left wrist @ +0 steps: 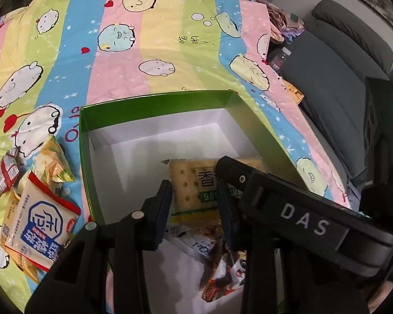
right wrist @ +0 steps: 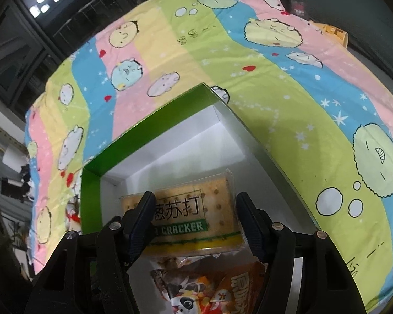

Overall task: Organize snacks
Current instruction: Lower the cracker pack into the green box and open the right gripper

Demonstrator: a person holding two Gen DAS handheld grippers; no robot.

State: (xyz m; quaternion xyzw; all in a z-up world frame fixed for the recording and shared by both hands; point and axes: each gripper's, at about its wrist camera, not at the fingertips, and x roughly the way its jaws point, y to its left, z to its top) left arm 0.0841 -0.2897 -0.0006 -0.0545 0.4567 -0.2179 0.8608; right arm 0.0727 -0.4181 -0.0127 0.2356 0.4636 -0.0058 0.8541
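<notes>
A green box (left wrist: 154, 99) with a white inside stands on a bed. In it lie a soda cracker pack (left wrist: 188, 183) and, nearer, orange panda snack packets (left wrist: 228, 272). My left gripper (left wrist: 194, 204) is open over the box, its jaws either side of the cracker pack's near end, not closed on it. The right gripper's body (left wrist: 301, 209) crosses in front. In the right wrist view the right gripper (right wrist: 196, 222) is open above the cracker pack (right wrist: 186, 209) in the box (right wrist: 149, 120), with panda packets (right wrist: 209, 285) below.
Loose snack packs (left wrist: 36, 217) lie on the striped cartoon bedsheet (left wrist: 144, 52) left of the box. A grey sofa (left wrist: 353, 65) stands at the right with a bottle (left wrist: 281, 57) and clothes. Dark windows (right wrist: 39, 26) are beyond the bed.
</notes>
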